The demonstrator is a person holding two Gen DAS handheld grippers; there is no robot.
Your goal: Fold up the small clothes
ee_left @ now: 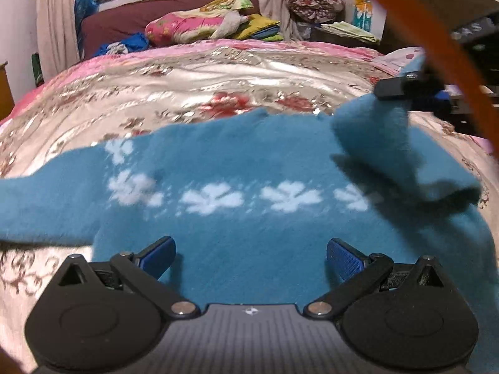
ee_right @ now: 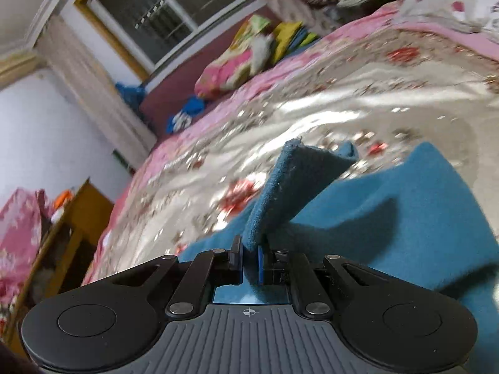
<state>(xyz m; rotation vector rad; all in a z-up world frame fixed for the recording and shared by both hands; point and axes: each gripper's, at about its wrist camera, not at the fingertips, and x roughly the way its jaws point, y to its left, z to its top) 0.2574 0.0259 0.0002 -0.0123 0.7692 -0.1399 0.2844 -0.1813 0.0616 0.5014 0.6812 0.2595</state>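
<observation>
A small blue sweater [ee_left: 237, 218] with white flower marks lies spread on the bed's floral cover [ee_left: 187, 93]. My left gripper [ee_left: 251, 257] is open and empty, just above the sweater's near part. My right gripper [ee_right: 249, 260] is shut on the sweater's sleeve [ee_right: 293, 187] and holds it lifted over the body of the sweater [ee_right: 389, 237]. In the left wrist view the right gripper [ee_left: 405, 88] shows at the upper right with the raised sleeve [ee_left: 374, 137] hanging from it.
Pillows and folded cloths [ee_left: 199, 21] are piled at the bed's head under a window. A wooden cabinet [ee_right: 71, 218] stands by the bed's left side. An orange cable [ee_left: 436, 37] crosses the upper right of the left wrist view.
</observation>
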